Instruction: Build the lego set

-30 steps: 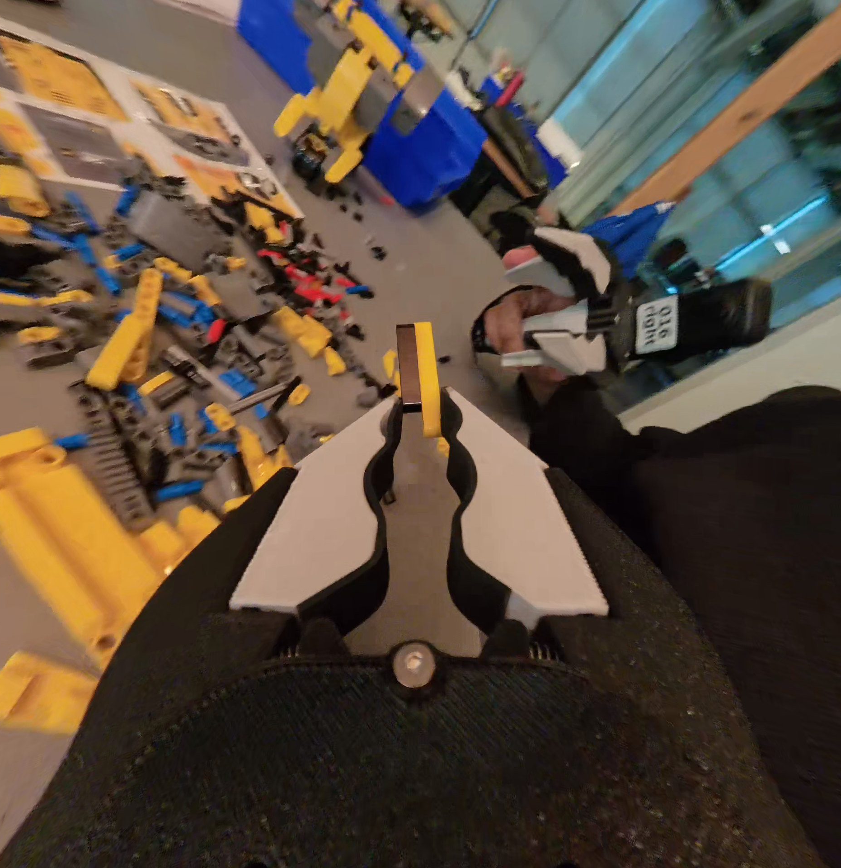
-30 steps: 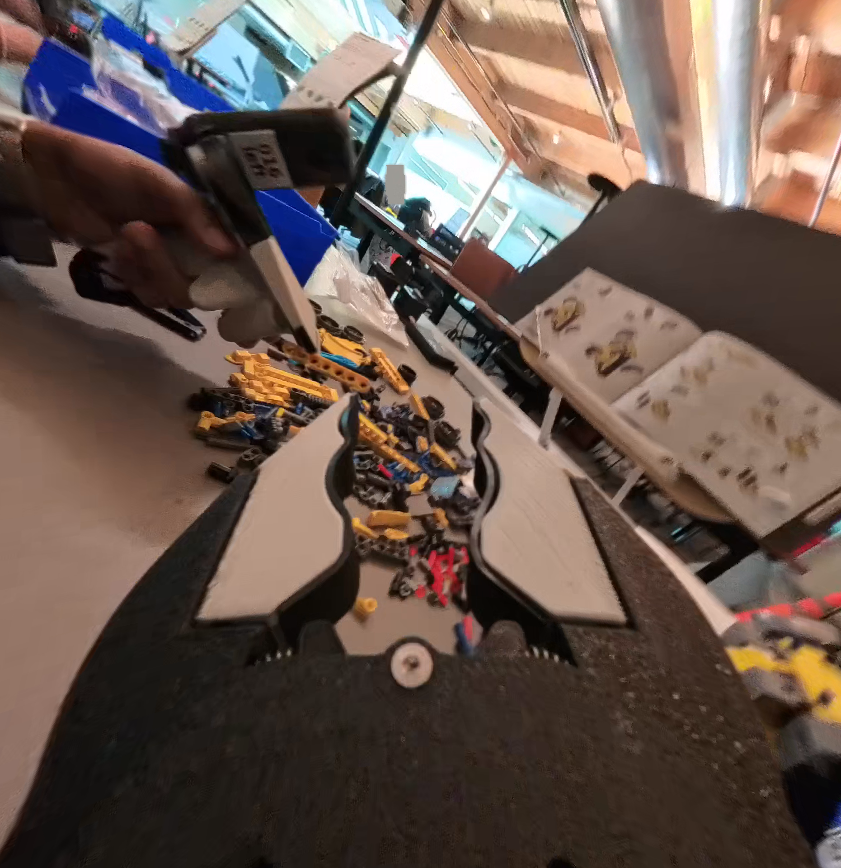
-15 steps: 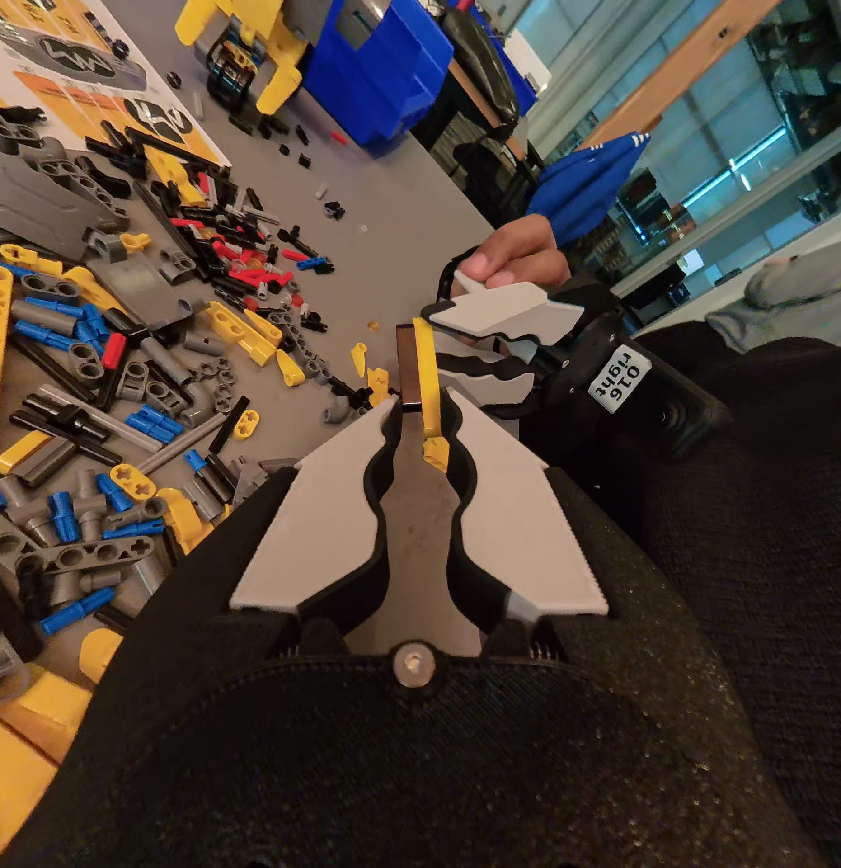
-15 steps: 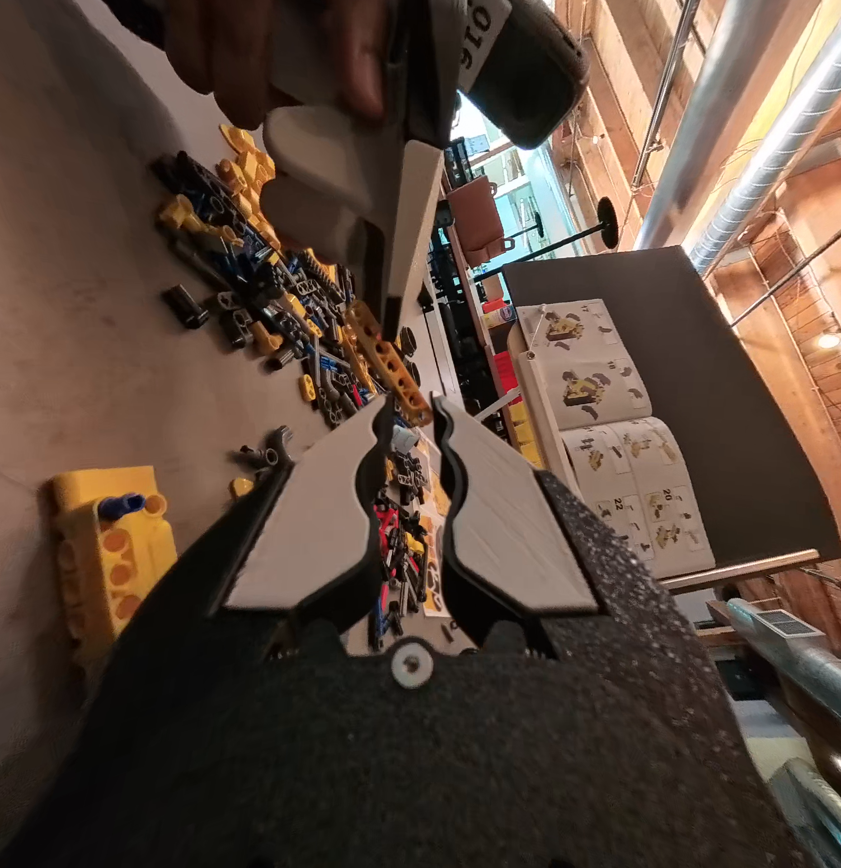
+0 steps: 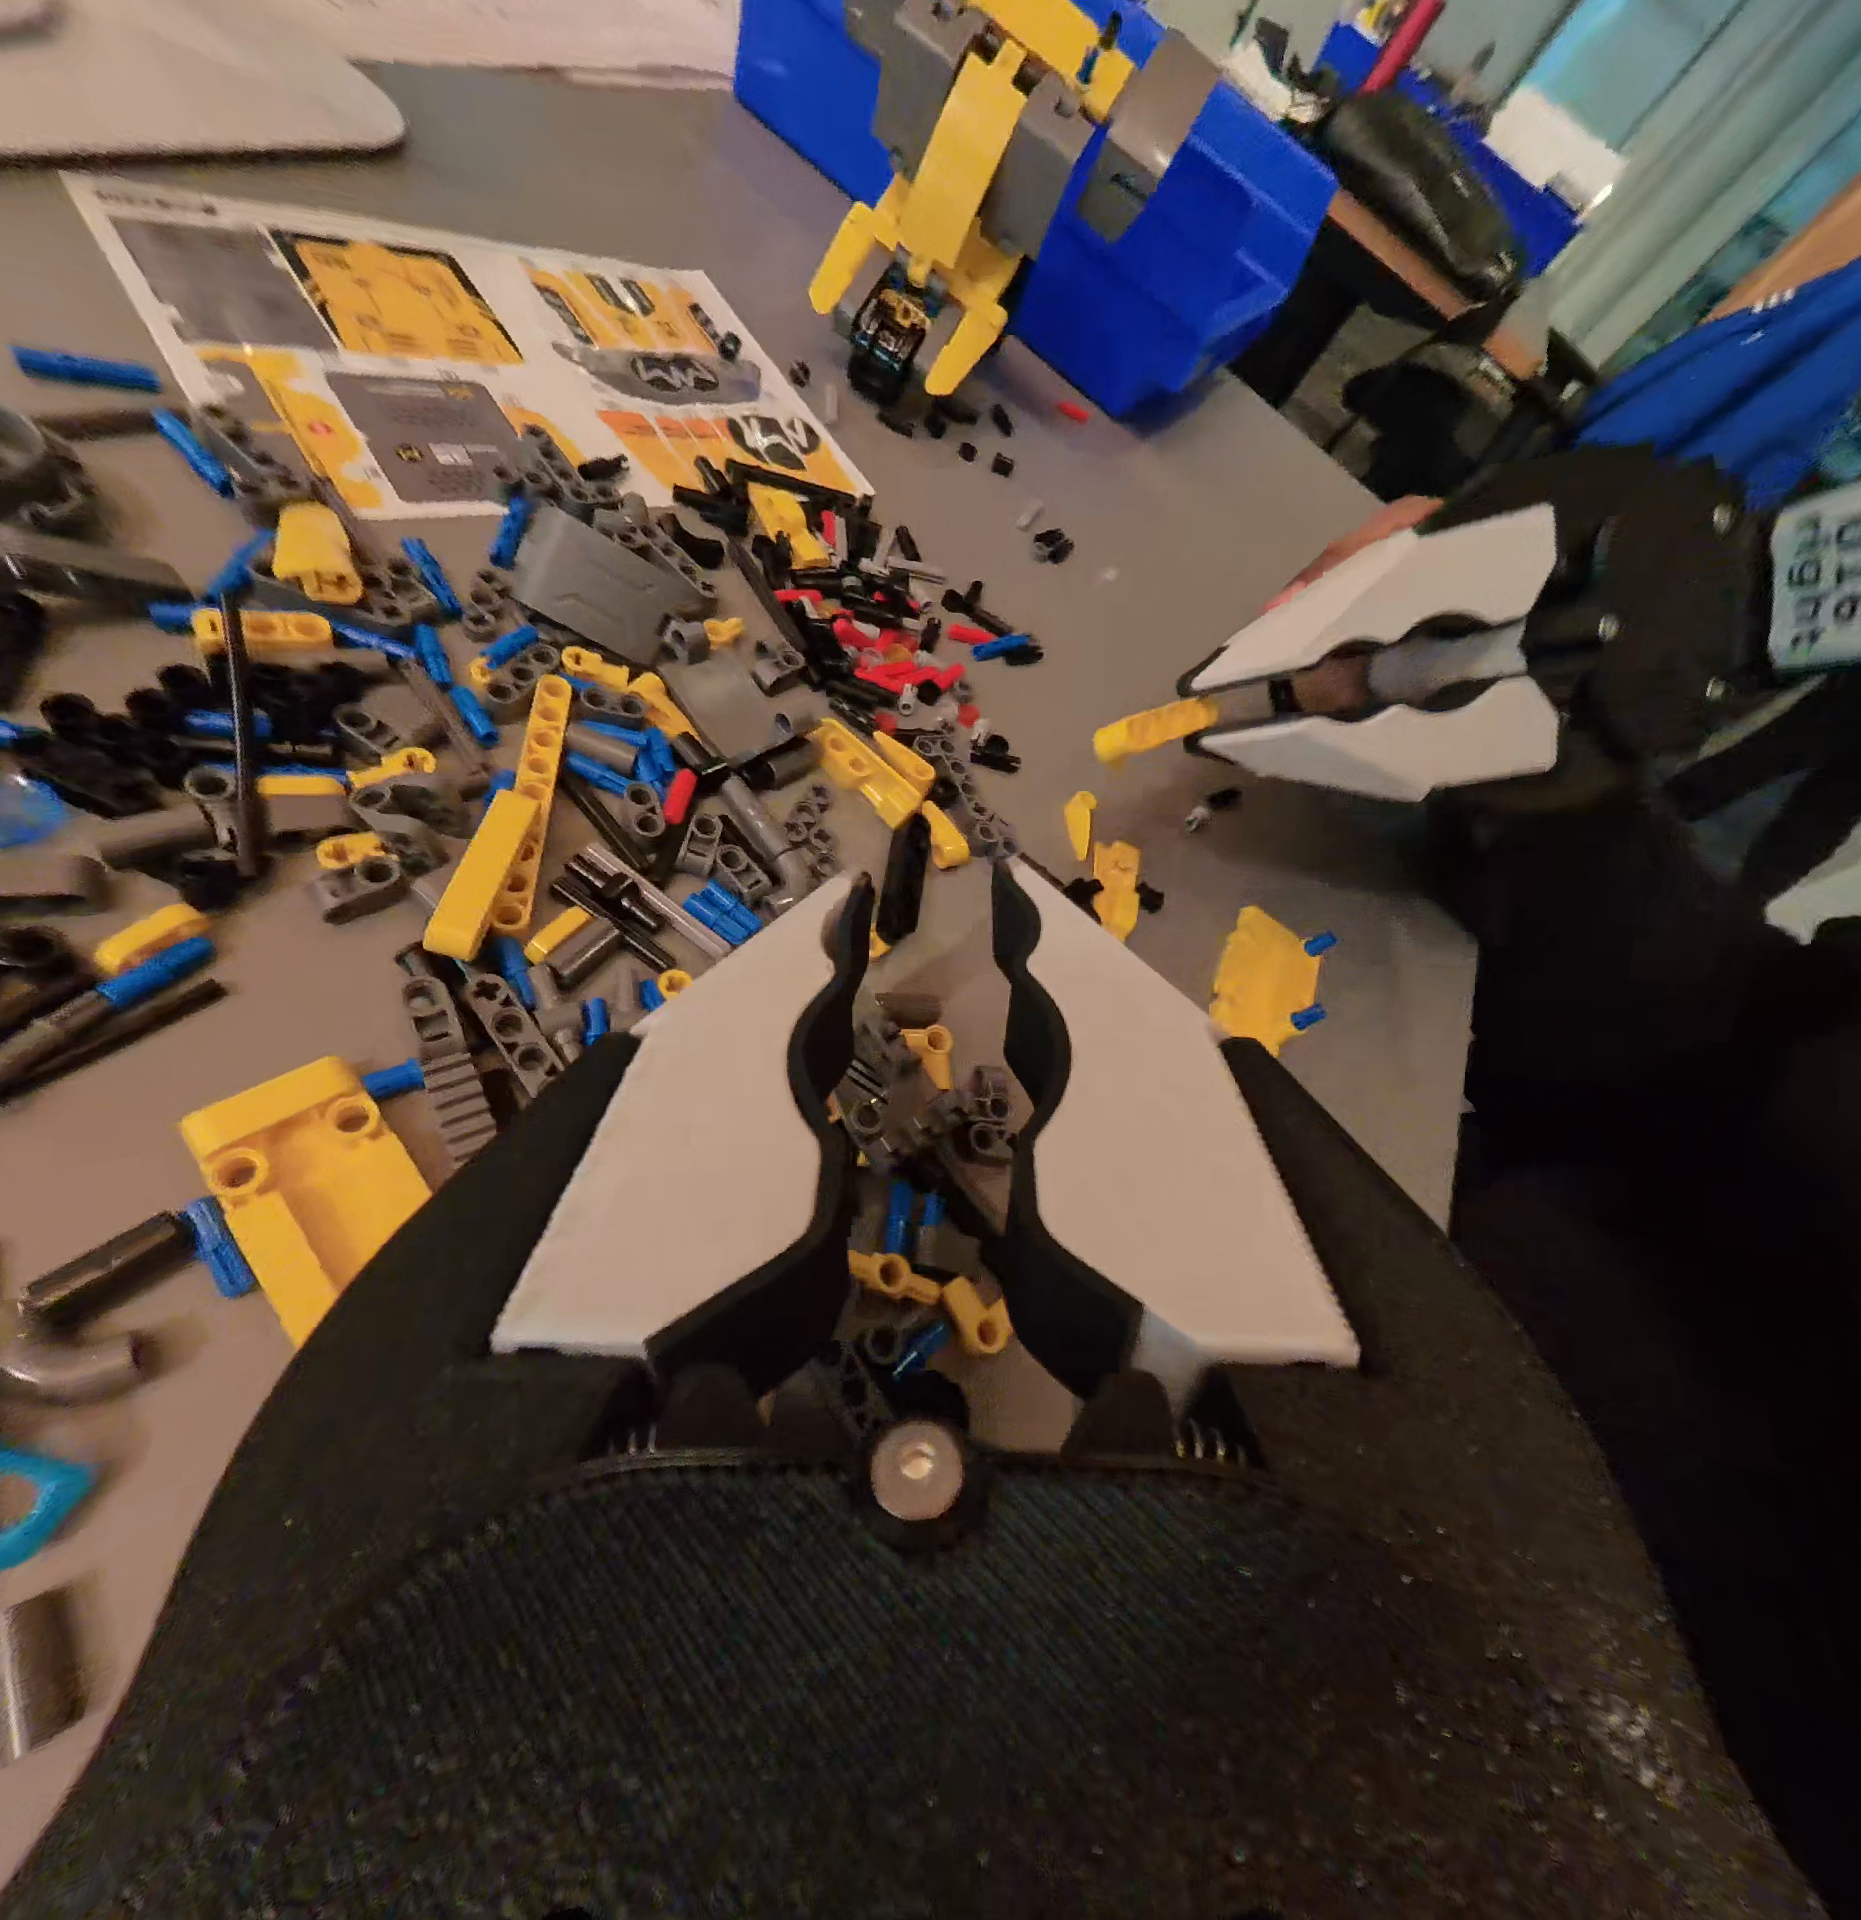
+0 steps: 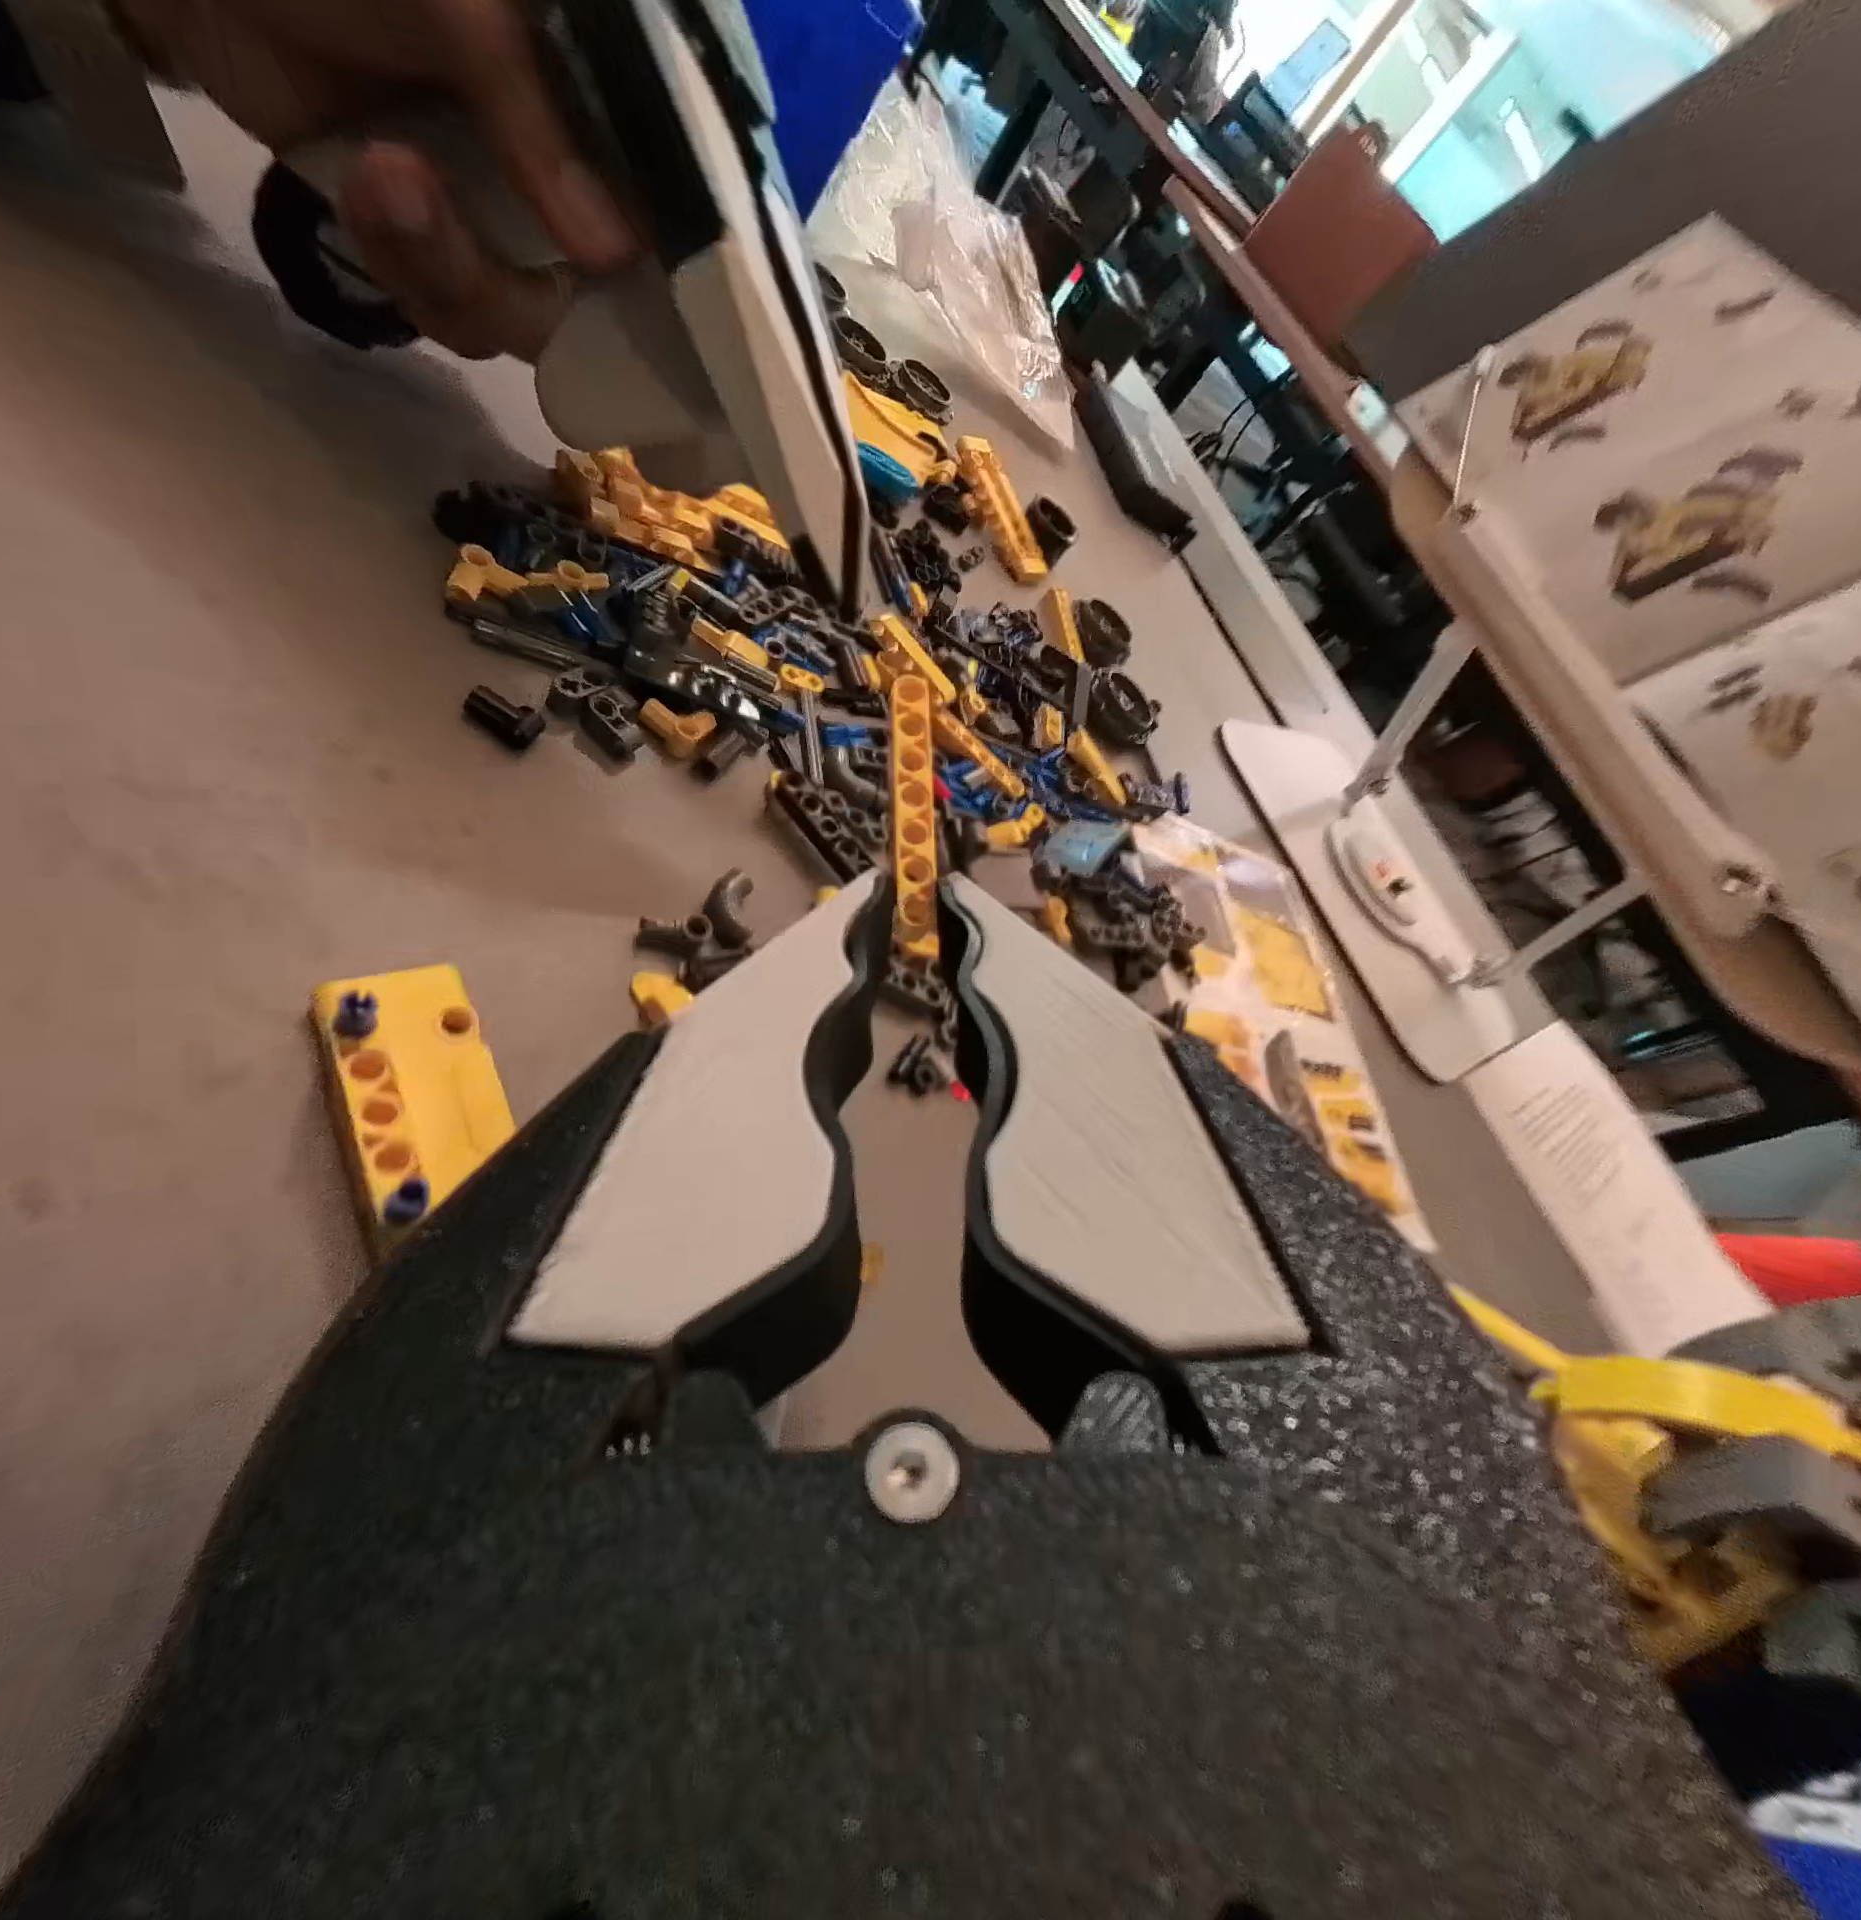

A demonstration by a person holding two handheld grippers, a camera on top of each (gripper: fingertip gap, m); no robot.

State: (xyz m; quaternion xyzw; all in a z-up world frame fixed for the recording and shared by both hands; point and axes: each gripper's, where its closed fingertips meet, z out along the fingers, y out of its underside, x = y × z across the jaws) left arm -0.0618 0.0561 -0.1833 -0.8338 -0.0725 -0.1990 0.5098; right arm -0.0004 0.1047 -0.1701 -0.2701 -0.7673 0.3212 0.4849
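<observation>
We're early to midway, as far as we can judge — one sub-assembly (image 5: 993,156) in yellow and grey stands at the far edge of the table (image 5: 1165,488) against a blue bin (image 5: 1196,260), and the bulk of the set is a loose parts pile (image 5: 593,748) of yellow beams, blue pins, black and grey connectors spread across the middle. Right gripper (image 6: 913,914) is clamped on a yellow holed beam (image 6: 913,810), held off the table and pointing out over the pile; the left wrist view shows the same beam sticking out of its tips. Left gripper (image 5: 926,899) is parted with nothing between the fingers, hovering low above the pile. A yellow panel (image 5: 1264,977) with blue pins lies just beside our left claw, not yet attached to anything. Sticker sheet (image 5: 438,343) lies flat behind the pile, instruction booklet (image 6: 1653,499) propped open on a stand — most steps look still ahead.
</observation>
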